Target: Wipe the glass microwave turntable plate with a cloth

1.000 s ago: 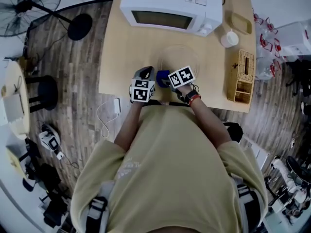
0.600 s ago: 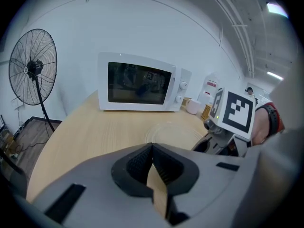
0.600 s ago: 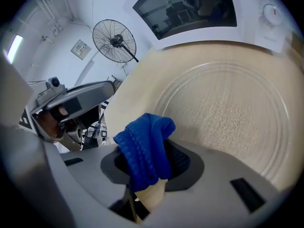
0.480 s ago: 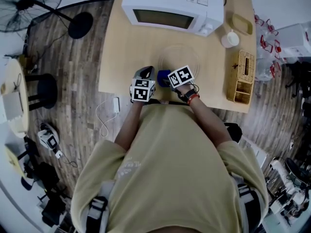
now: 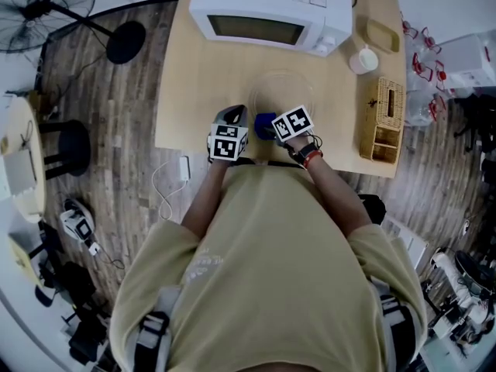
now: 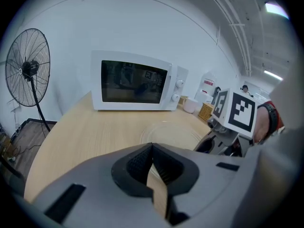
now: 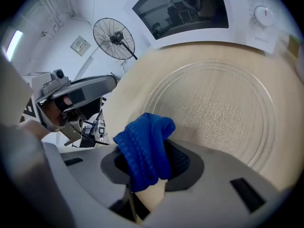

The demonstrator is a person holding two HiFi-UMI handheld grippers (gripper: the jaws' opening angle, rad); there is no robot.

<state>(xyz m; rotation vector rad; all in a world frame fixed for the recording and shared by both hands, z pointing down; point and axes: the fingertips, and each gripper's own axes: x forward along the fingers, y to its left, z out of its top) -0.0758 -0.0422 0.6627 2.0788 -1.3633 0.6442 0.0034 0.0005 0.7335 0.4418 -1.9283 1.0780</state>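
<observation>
One table (image 5: 186,91) of pale wood carries everything. One white microwave (image 5: 271,14) stands at its far edge with the door shut. One basket (image 5: 385,122) sits at the right side, and one white cup (image 5: 364,59) sits beyond it, toward the far right.

One glass plate (image 5: 283,91) lies flat on the table between the microwave and the person, near the middle. Nothing holds it down.

There are two grippers, both at the near edge of the plate. The left gripper (image 6: 153,163) has its jaws pressed together with nothing between them, and it is just left of the plate rather than on it. The right gripper (image 7: 152,160) is clamped on the one blue cloth (image 7: 145,148), which bunches up past the jaw tips at the plate's near-left rim. I cannot tell whether the cloth touches the glass.

The main risk, as I judge it, is that the loose plate slides on the smooth wood toward the microwave once the cloth pushes on it, since the left gripper is not steadying it. Only a small wad of cloth sticks out, so a steep angle could bring hard jaw tips onto the glass, or the cloth could pull out of the grip.
</observation>
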